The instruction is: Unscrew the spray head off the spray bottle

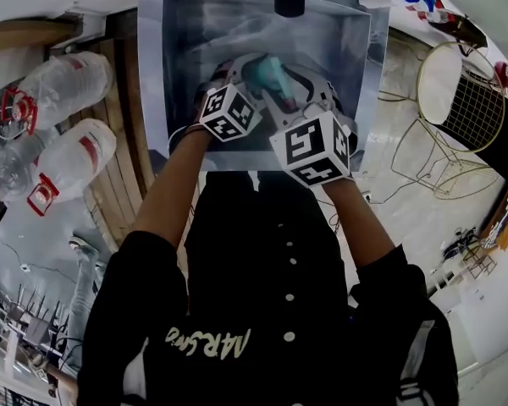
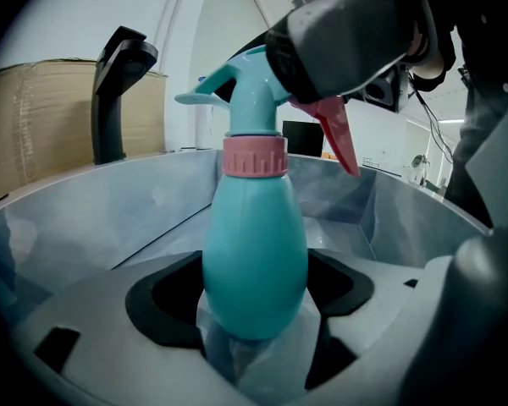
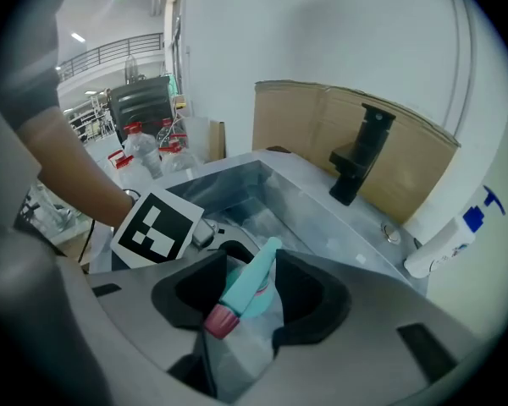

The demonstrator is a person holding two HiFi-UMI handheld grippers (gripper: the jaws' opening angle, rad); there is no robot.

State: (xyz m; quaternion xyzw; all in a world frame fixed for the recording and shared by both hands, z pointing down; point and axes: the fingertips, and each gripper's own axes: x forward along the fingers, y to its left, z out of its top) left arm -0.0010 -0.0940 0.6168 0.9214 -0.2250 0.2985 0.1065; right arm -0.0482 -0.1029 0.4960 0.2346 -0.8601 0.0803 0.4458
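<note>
A teal spray bottle [image 2: 254, 260] stands upright over the steel sink [image 1: 178, 41]. It has a pink collar [image 2: 254, 156], a teal spray head [image 2: 237, 83] and a red trigger [image 2: 339, 134]. My left gripper [image 2: 254, 320] is shut on the bottle's lower body. My right gripper [image 3: 250, 299] reaches down from above, its dark pads hugging both sides of the spray head [image 3: 250, 282], whose pink nozzle [image 3: 220, 320] points toward the camera. In the head view both marker cubes crowd over the bottle [image 1: 267, 74], hiding most of it.
A black faucet [image 2: 118, 91] rises at the sink's back edge, with a cardboard box [image 2: 34, 117] behind it. Clear plastic water bottles [image 1: 68, 155] lie on the wooden counter to the left. A white pump bottle [image 3: 444, 244] stands by the sink's rim. A wire chair [image 1: 457, 117] is at right.
</note>
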